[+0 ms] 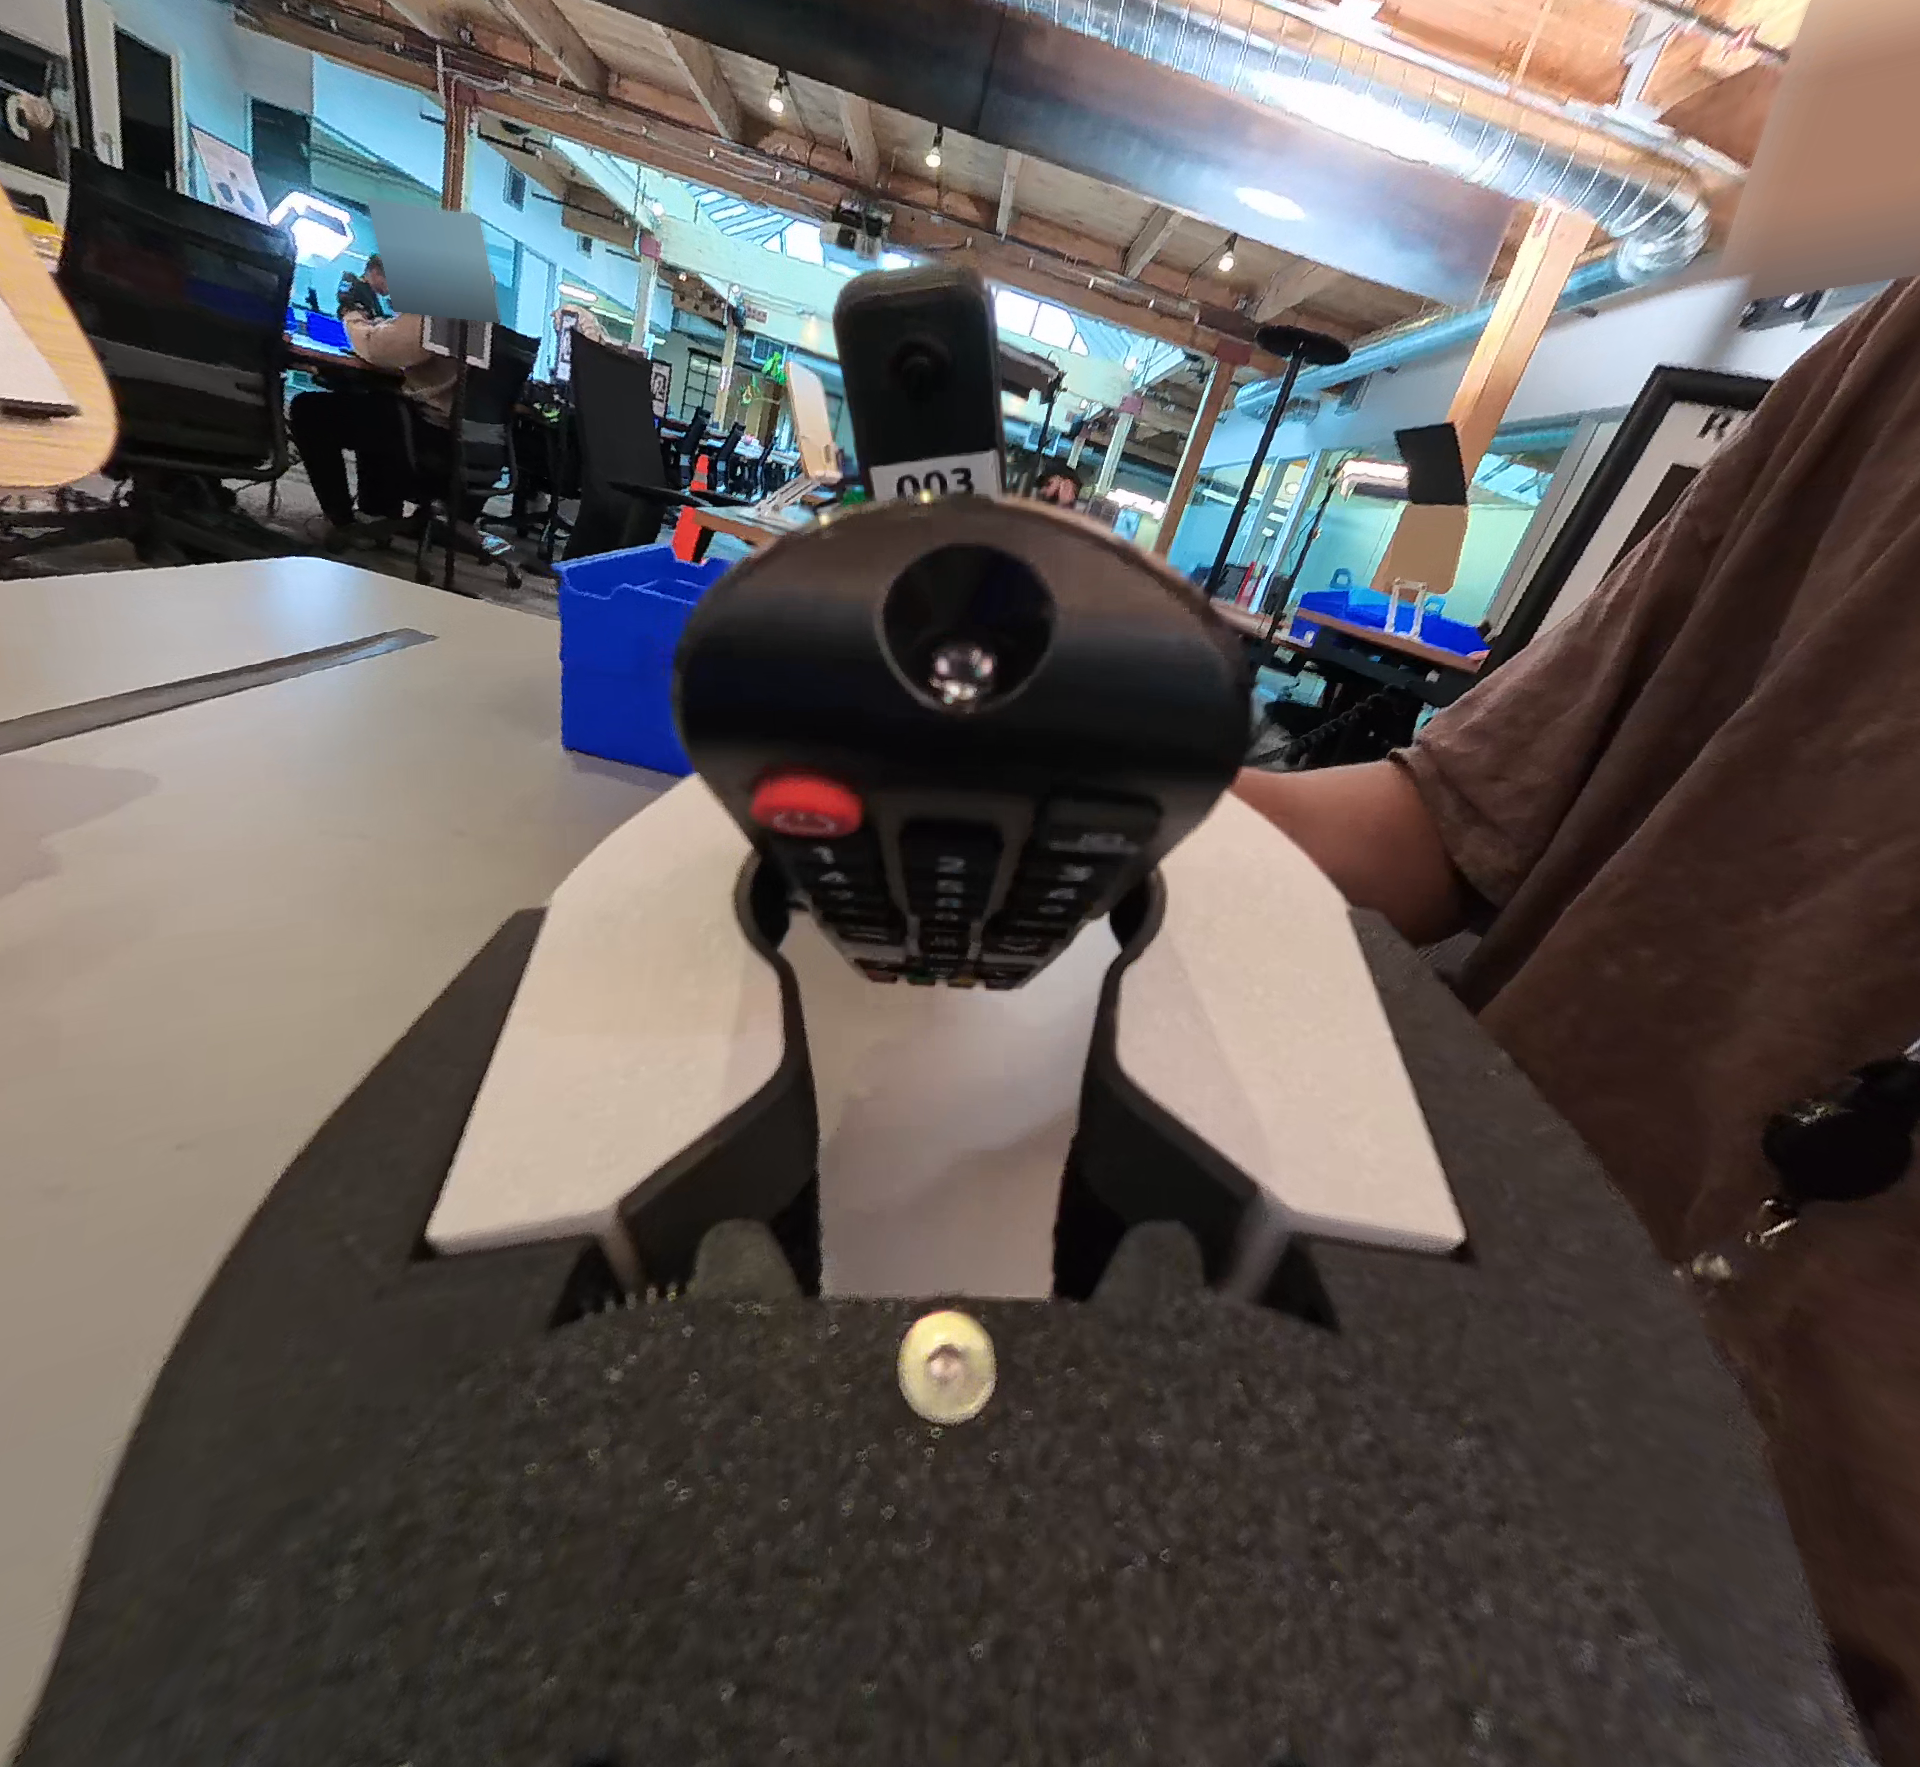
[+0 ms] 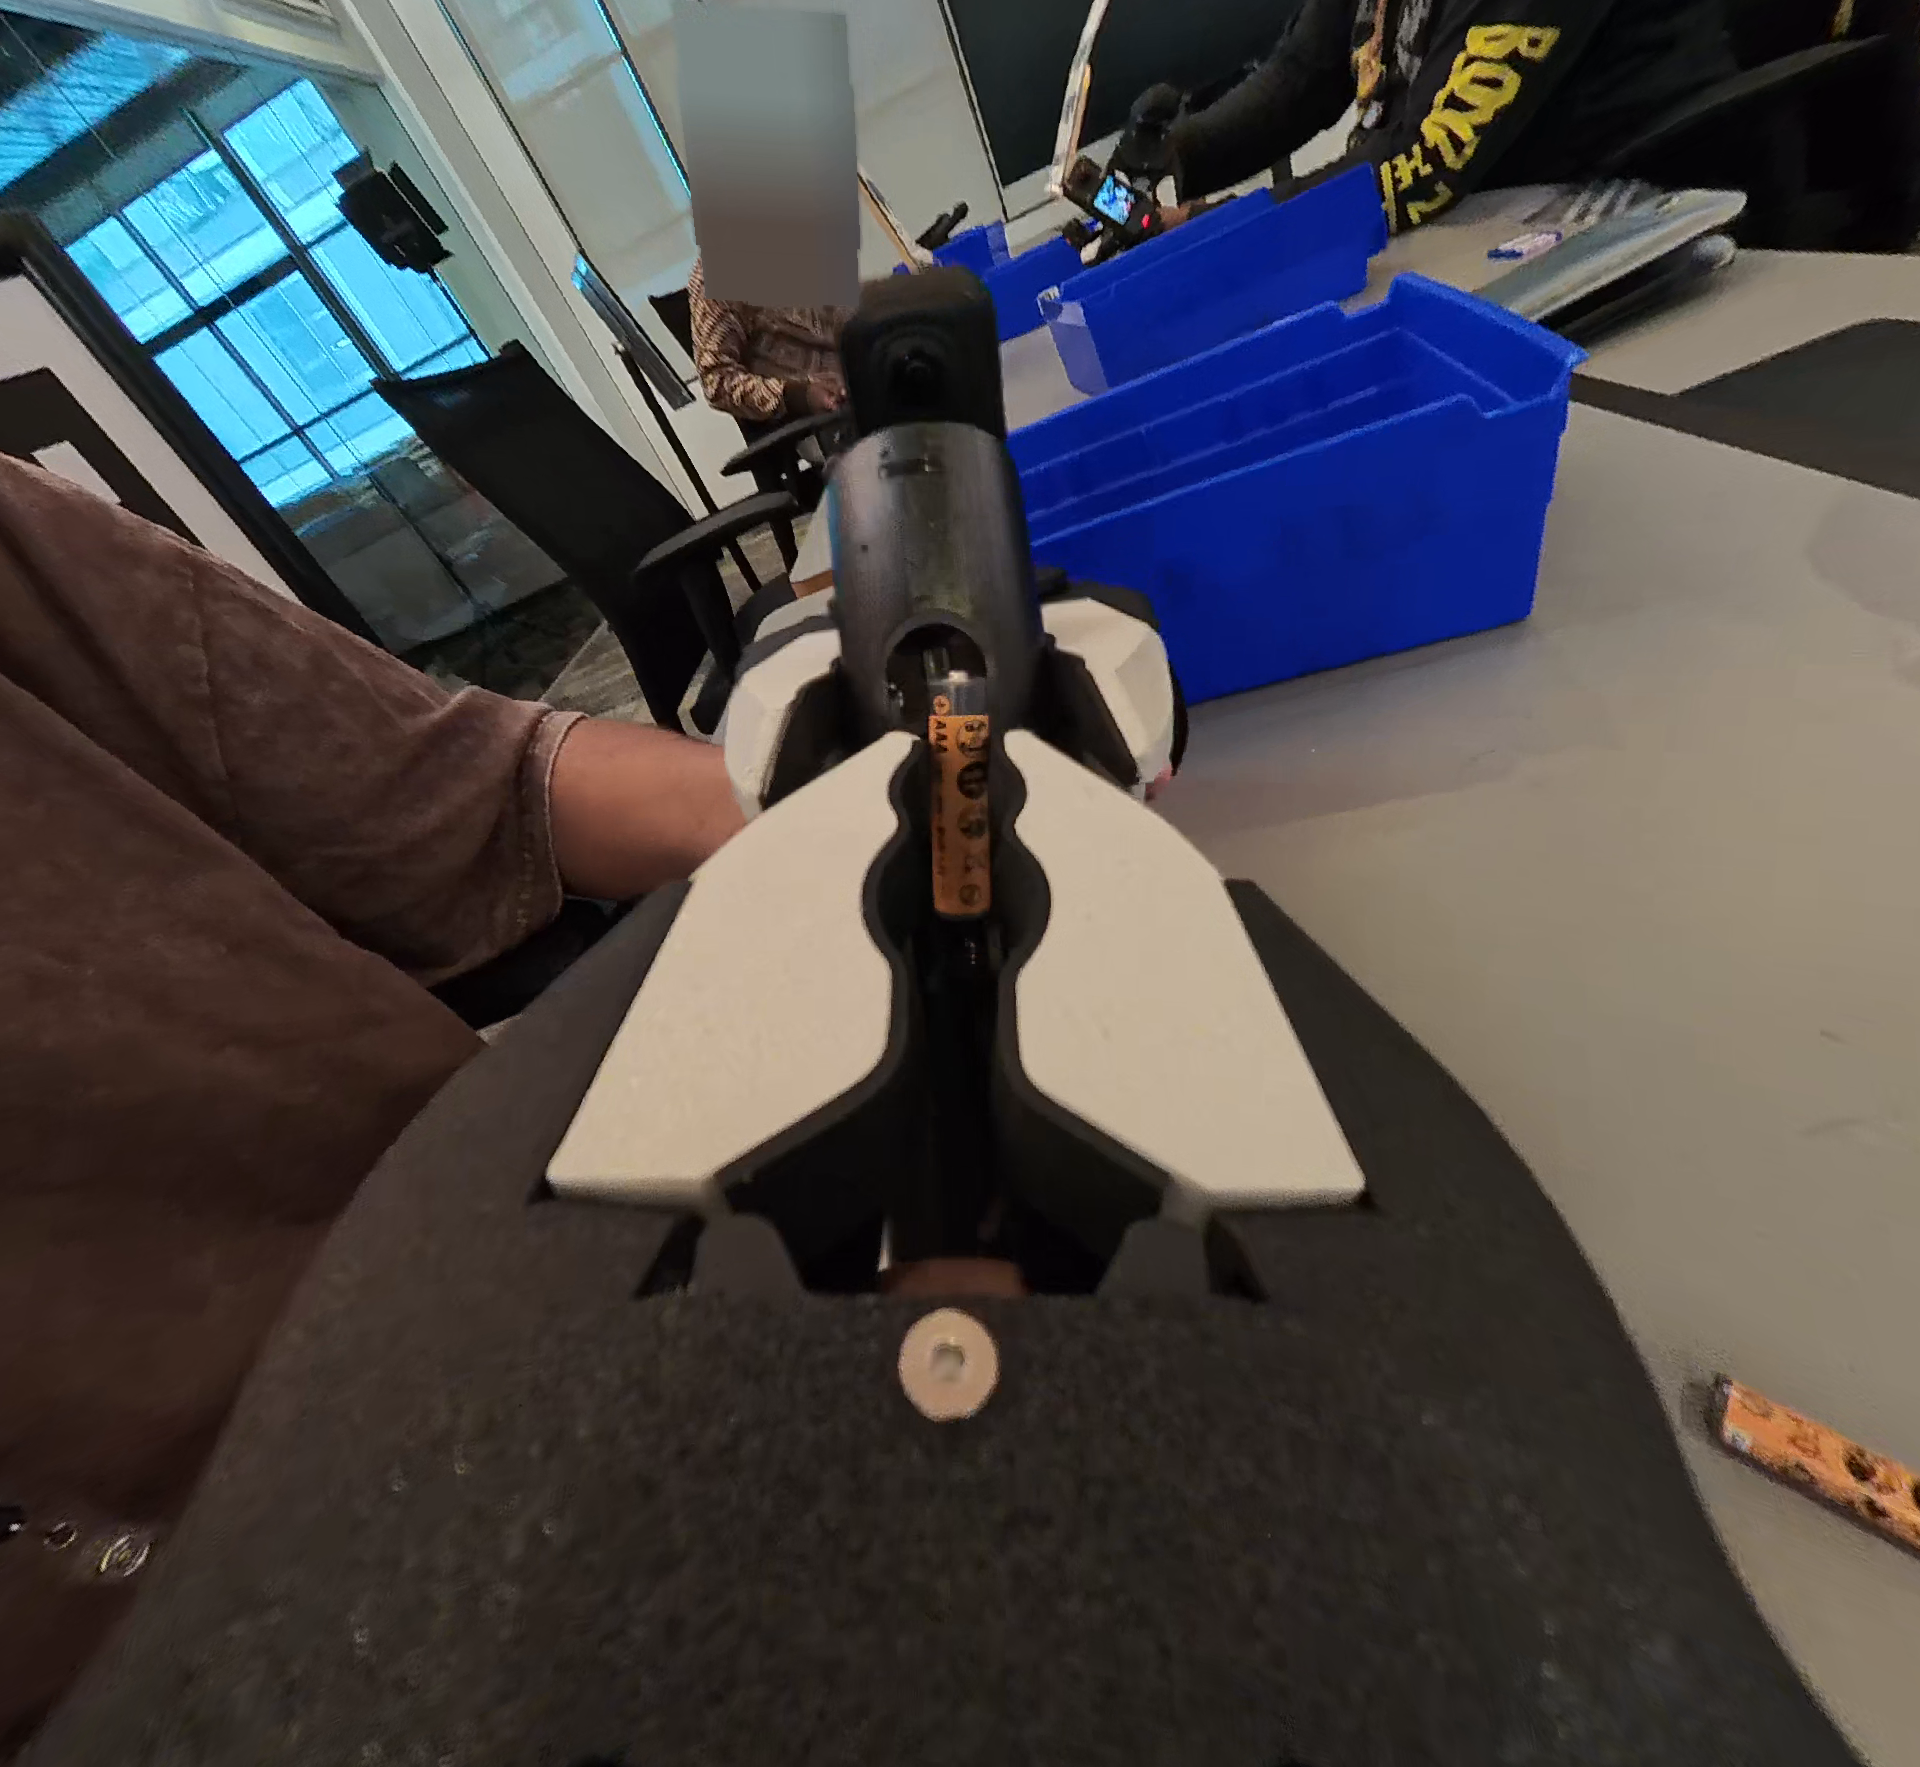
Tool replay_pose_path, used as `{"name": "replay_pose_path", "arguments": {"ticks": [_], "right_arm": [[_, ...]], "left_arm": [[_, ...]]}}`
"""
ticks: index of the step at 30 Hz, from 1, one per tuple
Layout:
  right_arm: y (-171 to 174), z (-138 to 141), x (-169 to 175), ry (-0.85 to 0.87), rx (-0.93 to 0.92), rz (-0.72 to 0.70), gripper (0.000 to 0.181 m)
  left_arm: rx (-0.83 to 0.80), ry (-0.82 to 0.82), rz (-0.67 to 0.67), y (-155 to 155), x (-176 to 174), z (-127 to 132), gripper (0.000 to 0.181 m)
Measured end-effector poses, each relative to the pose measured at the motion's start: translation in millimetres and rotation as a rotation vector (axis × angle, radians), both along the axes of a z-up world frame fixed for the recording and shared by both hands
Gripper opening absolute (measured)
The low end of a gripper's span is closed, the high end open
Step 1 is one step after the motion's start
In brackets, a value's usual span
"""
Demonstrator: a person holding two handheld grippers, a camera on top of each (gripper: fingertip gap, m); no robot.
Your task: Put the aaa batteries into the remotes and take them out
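My left gripper (image 1: 951, 896) is shut on a black remote (image 1: 966, 678) and holds it above the table, its front end and red button toward this camera. In the right wrist view the remote's back (image 2: 925, 522) shows with its battery bay open, gripped between the left gripper's white fingers (image 2: 1117, 668). My right gripper (image 2: 958, 772) is shut on an orange AAA battery (image 2: 958, 824). The battery's far tip is at the mouth of the open bay. A second orange battery (image 2: 1818, 1468) lies on the table at lower right.
A blue bin (image 2: 1299, 512) stands on the grey table (image 2: 1558, 886) just right of the remote, with another bin (image 2: 1216, 283) behind it. The nearer bin also shows in the left wrist view (image 1: 623, 668). The operator's brown sleeve (image 2: 260, 782) is close. People sit beyond. My left and right fingertips are right by each other.
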State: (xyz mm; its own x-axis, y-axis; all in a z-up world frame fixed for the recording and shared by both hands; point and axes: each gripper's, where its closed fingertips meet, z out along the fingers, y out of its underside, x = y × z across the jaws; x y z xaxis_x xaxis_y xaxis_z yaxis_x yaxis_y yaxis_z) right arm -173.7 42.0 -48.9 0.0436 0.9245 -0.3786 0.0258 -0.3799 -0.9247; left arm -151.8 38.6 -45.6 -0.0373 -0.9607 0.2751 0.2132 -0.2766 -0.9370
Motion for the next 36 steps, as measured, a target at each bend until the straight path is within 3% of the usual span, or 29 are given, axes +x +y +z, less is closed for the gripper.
{"name": "replay_pose_path", "arguments": {"ticks": [9, 24, 36], "right_arm": [[-1.4, 4.2, -14.9, -0.09, 0.084, 0.0, 0.01], [-10.2, -10.4, -4.4, -0.184, -0.062, 0.092, 0.011], [-8.9, 8.5, -4.1, -0.169, -0.052, 0.108, 0.016]], "left_arm": [[-0.065, -0.071, -0.039, 0.4, -3.4, 4.7, 0.061], [-0.036, -0.028, -0.04, -3.5, -3.0, 1.3, 0.061], [-0.026, -0.039, -0.053, -10.1, -0.4, 4.3, 0.061]]}}
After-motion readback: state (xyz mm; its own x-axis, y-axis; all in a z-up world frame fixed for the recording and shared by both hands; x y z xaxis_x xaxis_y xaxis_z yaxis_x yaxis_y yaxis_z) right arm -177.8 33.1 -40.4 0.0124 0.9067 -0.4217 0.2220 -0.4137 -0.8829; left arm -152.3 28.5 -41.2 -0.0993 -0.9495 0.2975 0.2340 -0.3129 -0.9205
